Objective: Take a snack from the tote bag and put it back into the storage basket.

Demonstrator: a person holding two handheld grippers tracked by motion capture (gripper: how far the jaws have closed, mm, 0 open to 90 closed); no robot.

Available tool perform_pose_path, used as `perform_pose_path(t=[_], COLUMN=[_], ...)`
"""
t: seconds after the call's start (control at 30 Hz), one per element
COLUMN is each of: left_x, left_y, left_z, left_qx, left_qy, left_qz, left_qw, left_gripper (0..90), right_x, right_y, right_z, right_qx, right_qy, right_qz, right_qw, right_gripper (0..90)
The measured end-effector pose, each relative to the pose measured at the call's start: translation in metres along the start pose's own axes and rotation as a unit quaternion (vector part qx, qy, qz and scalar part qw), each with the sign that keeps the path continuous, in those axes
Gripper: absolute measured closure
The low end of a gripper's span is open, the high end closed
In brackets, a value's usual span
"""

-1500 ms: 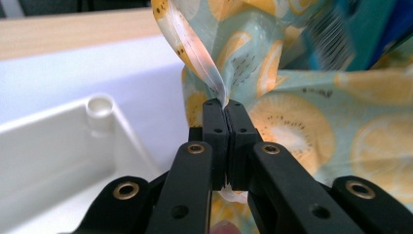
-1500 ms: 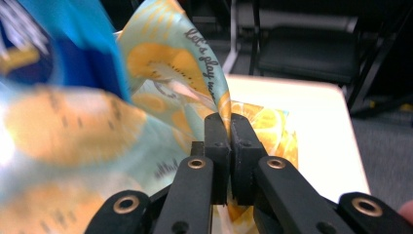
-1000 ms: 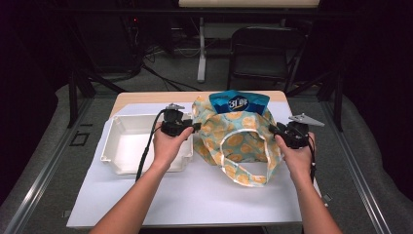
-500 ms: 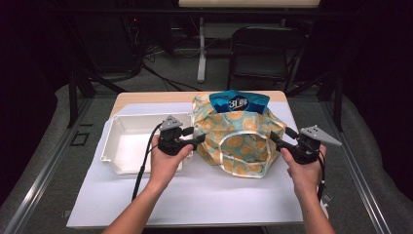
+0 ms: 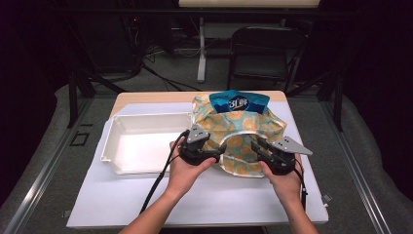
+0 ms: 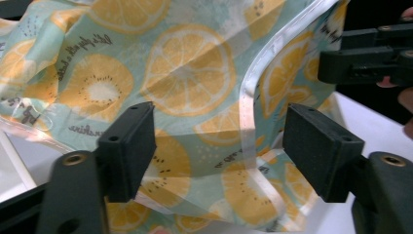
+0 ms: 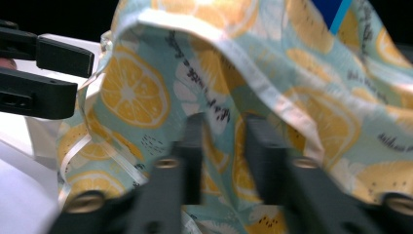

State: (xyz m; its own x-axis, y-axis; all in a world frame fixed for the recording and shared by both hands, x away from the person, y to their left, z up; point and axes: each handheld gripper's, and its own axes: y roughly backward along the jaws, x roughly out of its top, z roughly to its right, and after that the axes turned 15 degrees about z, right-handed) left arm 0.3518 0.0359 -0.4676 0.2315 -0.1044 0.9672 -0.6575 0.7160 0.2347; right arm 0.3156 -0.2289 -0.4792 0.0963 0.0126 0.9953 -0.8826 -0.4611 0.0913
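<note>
Both hand-held grippers nearer now; upright lemon-print bag (image 5: pixel 238 139), mouth nearward; left (image 5: pixel 221 151) spread, right (image 5: pixel 256 147) closing on its rim.

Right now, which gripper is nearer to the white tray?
Left. The left gripper hovers just off the white tray's near right corner, at the citrus-print bag's left edge. The right gripper is at the bag's far side, with the bag between it and the tray.

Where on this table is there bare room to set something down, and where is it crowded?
Free: the white mat's near strip in front of the white tray, left of the forearms; the tray's bare floor; a narrower strip right of the lemon-print bag. Crowded: the middle, where the left gripper and right gripper flank the bag's mouth.
</note>
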Motion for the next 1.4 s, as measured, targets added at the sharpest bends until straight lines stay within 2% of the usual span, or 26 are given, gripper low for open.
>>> perform_pose_path(t=[0.07, 0.13, 0.2, 0.33, 0.37, 0.6, 0.77, 0.97, 1.07, 1.1, 1.17, 1.23, 1.3, 1.37, 1.4], left_x=[-0.001, -0.003, -0.005, -0.006, -0.006, -0.008, -0.018, -0.041, -0.053, -0.058, -0.069, -0.082, -0.089, -0.088, -0.085], left_y=[-0.002, -0.003, -0.003, -0.002, -0.001, 0.012, 0.019, 0.019, 0.014, 0.011, 0.003, -0.006, -0.010, -0.005, -0.001], left_z=[0.000, -0.001, -0.001, -0.001, -0.001, 0.005, 0.005, 0.012, 0.015, 0.015, 0.014, 0.011, 0.009, 0.010, 0.011], left_qx=[0.005, 0.001, -0.004, -0.022, -0.026, -0.062, -0.075, -0.093, -0.093, -0.088, -0.082, -0.069, -0.059, -0.057, -0.064], left_qy=[-0.005, -0.006, -0.016, -0.010, -0.008, -0.002, 0.016, 0.016, 0.013, 0.012, 0.009, 0.014, 0.025, 0.038, 0.039], left_qz=[-0.008, -0.011, -0.017, -0.025, -0.025, -0.018, -0.016, -0.041, -0.069, -0.078, -0.110, -0.137, -0.144, -0.122, -0.108], left_qw=[0.9999, 0.9999, 0.9997, 0.9994, 0.9993, 0.9979, 0.9969, 0.9947, 0.9932, 0.9930, 0.9905, 0.9880, 0.9874, 0.9902, 0.9913], left_gripper=[38.5, 48.8, 61.8, 87.8, 90.0, 90.0, 90.0, 90.0, 90.0, 90.0, 90.0, 90.0, 90.0, 90.0, 90.0], right_x=[-0.002, -0.004, -0.005, -0.006, -0.007, -0.009, -0.011, -0.011, -0.012, -0.012, -0.013, -0.015, -0.015, -0.015, -0.015], right_y=[-0.001, -0.001, -0.001, -0.002, -0.002, -0.005, -0.010, -0.014, -0.016, -0.017, -0.017, -0.016, -0.015, -0.013, -0.012], right_z=[-0.001, -0.002, -0.002, -0.003, -0.003, -0.002, -0.001, -0.001, -0.001, -0.001, -0.001, 0.002, 0.003, 0.004, 0.004], right_qx=[-0.001, -0.002, -0.002, 0.000, 0.000, -0.014, -0.026, -0.038, -0.039, -0.041, -0.042, -0.045, -0.043, -0.039, -0.039], right_qy=[0.000, 0.003, 0.006, 0.005, 0.004, 0.001, 0.000, -0.008, -0.013, -0.012, -0.010, -0.015, -0.016, -0.015, -0.013], right_qz=[-0.002, -0.004, -0.003, -0.003, -0.001, 0.000, 0.000, 0.005, 0.007, 0.006, 0.003, 0.004, 0.002, 0.003, 0.002], right_qw=[1.0000, 1.0000, 1.0000, 1.0000, 1.0000, 0.9999, 0.9997, 0.9992, 0.9991, 0.9991, 0.9991, 0.9989, 0.9989, 0.9991, 0.9992], right_gripper=[84.5, 89.7, 90.0, 90.0, 90.0, 90.0, 90.0, 90.0, 90.0, 90.0, 90.0, 89.0, 88.7, 88.7, 88.7])
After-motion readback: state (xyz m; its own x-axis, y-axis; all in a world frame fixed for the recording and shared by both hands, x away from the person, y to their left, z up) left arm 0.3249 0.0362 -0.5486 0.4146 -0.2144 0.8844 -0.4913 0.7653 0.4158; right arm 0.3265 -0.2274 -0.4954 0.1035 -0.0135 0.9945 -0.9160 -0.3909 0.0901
